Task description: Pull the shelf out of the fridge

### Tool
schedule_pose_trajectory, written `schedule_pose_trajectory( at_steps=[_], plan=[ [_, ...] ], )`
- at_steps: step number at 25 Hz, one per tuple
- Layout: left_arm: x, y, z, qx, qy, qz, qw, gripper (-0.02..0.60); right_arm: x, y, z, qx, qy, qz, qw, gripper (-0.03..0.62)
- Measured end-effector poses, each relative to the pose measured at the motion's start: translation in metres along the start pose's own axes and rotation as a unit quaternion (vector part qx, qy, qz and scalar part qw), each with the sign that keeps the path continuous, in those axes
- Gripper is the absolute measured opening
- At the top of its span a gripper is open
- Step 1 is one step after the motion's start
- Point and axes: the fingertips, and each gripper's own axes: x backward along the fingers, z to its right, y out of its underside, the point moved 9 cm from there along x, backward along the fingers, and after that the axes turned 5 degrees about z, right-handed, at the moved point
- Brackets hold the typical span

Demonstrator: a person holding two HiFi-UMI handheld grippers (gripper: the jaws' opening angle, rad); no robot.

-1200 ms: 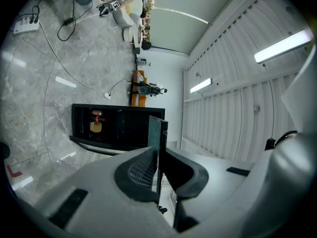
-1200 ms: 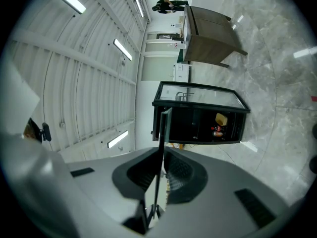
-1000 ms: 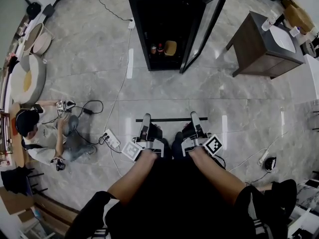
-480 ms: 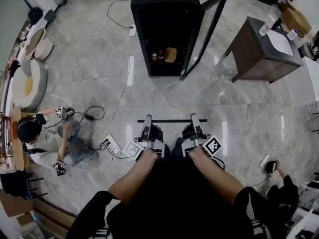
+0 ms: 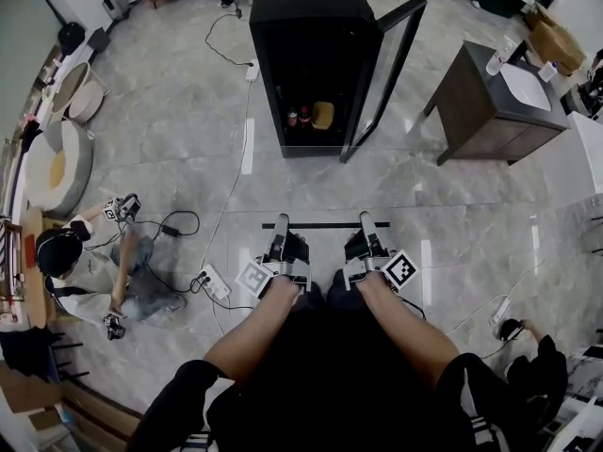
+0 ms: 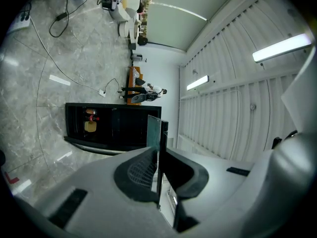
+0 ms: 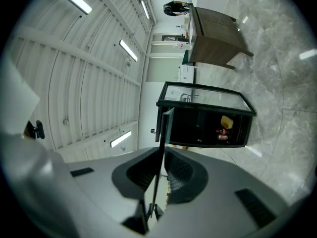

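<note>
The approach step is in hand. The left gripper [image 5: 280, 224] and the right gripper [image 5: 366, 219] both have jaws together and empty, well apart from the fridge [image 5: 301, 12] ahead, whose door [image 5: 384, 64] is open. The shelf is inside, too dark to see. Next, I judge, the grippers must come closer and open.
</note>
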Motion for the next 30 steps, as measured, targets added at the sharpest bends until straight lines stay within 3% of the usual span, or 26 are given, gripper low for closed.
schedule_pose_trajectory(
  at_steps=[13,30],
  plan=[
    [-0.013,-0.002,0.011,0.007,0.026,0.005,0.9996,0.032,-0.014,-0.003,-0.012,0.004,-0.022,0.000,1.000,0.037],
    [-0.024,-0.007,0.020,0.022,0.029,0.008,0.9993,0.032,-0.025,-0.007,-0.019,0.033,-0.025,-0.007,0.999,0.037]
  ],
)
